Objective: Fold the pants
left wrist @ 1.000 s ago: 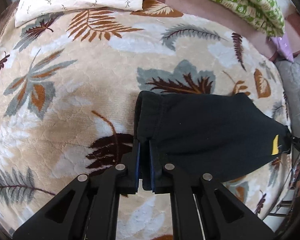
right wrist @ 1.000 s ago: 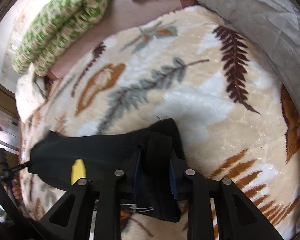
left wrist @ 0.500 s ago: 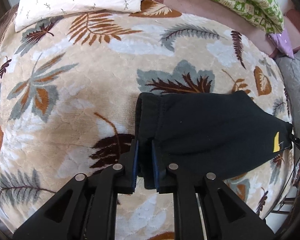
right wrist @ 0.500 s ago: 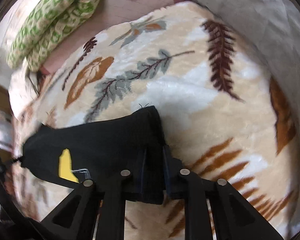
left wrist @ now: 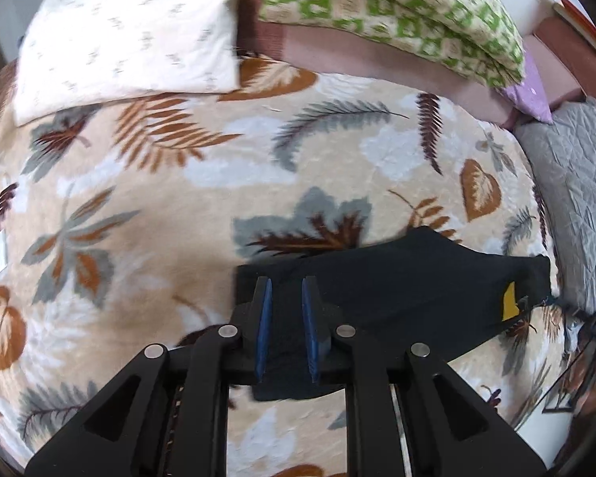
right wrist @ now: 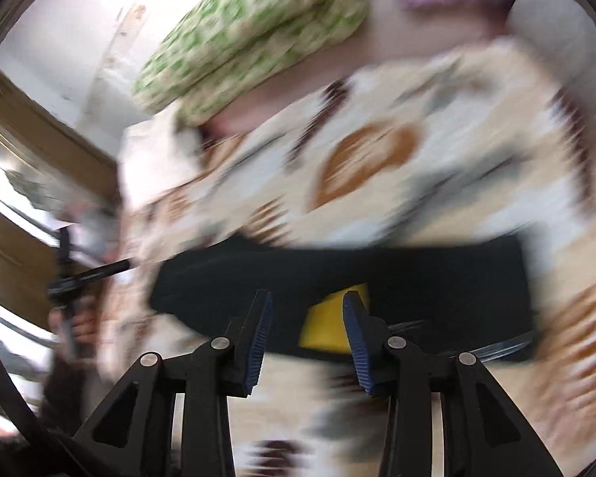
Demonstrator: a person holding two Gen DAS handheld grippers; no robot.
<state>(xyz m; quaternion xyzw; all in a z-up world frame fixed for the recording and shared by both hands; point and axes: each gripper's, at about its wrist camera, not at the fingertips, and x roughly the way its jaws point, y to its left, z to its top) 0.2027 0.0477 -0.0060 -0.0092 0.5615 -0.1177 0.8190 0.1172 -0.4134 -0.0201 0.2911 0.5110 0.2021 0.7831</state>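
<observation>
A bed fills the view, covered by a cream blanket (left wrist: 147, 214) printed with brown, orange and grey leaves. At its head lie a white pillow (left wrist: 127, 39) with small sprigs and a folded green-and-cream quilt (left wrist: 397, 12) — beside that, a lilac cushion (left wrist: 530, 93). A grey quilted cover (left wrist: 580, 198) lies along one edge. Behind stands a white wall (right wrist: 71, 39) — daylight is bright.
</observation>
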